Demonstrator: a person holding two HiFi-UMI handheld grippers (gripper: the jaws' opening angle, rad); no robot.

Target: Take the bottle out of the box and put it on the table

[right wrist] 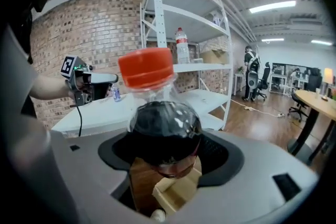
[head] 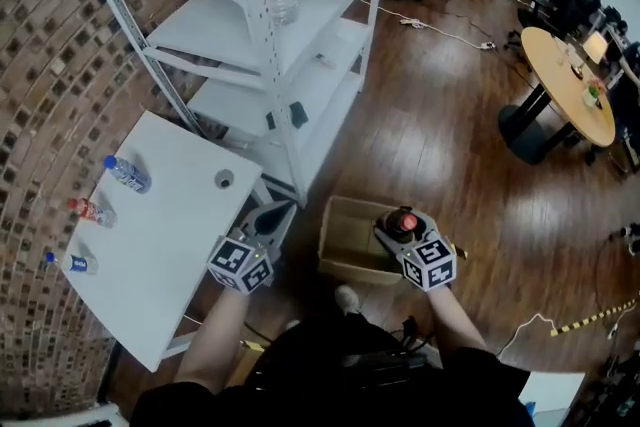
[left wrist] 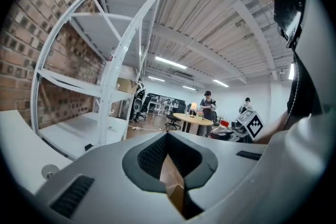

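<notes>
The right claw [head: 398, 233] grips the dark bottle [right wrist: 164, 131] around its body, cap up, just above the box [head: 345, 240]. The table [head: 170, 225] lies left of the box, beside the pinched-together, empty left claw [head: 270, 218].

Base of bottle [right wrist: 160, 118] was hidden below right gripper [right wrist: 164, 157] jaws; cardboard box [head: 345, 240] right part was covered by that gripper.
</notes>
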